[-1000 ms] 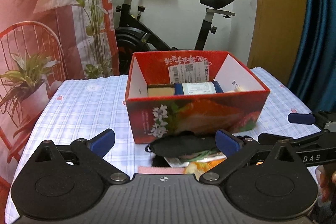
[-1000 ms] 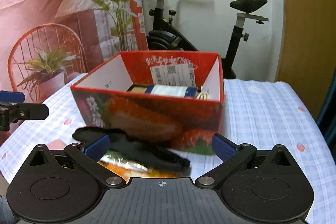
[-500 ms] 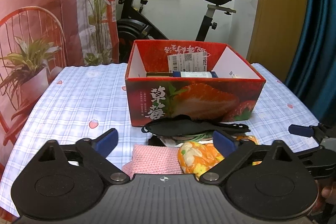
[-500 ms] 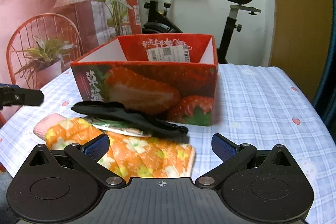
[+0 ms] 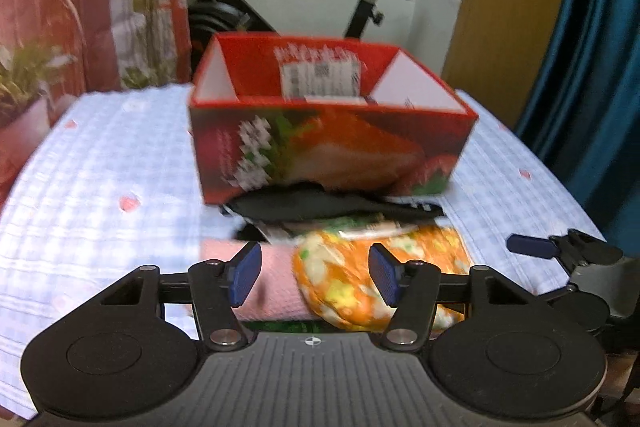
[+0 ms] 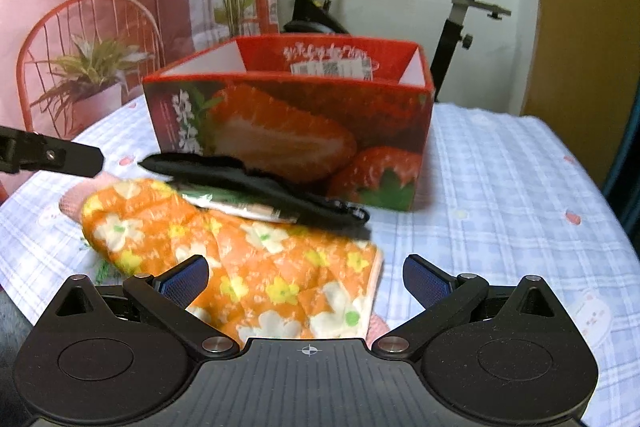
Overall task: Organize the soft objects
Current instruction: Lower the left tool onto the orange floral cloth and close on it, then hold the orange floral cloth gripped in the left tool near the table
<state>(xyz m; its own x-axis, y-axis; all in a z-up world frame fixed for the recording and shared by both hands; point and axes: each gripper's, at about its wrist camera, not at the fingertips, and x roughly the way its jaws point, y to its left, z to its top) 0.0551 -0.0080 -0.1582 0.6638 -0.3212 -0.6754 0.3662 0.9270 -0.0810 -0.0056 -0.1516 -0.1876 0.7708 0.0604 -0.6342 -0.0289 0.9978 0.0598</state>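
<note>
Both grippers have dropped toward the surface! The left gripper (image 5: 316, 277) has been closing its jaws, now straddling the seam between the pink knitted cloth (image 5: 276, 291) and the orange floral quilted mitt (image 5: 344, 279), pads not pressing. The right gripper (image 6: 310, 277) sits lower, with far more of the mitt in view at 11 o'clock.

Box top: the box (image 5: 328, 147), centre frame, stands open from above.
Front of box: blocked by the black mask (image 6: 256, 183), a packet (image 6: 240, 207) and the mitt (image 6: 240, 267), piled against its lower wall.
Cloth (image 6: 500, 187), right of frame: bare beside the box.
Cloth, left of frame: bare past the pink towel (image 5: 272, 291).
</note>
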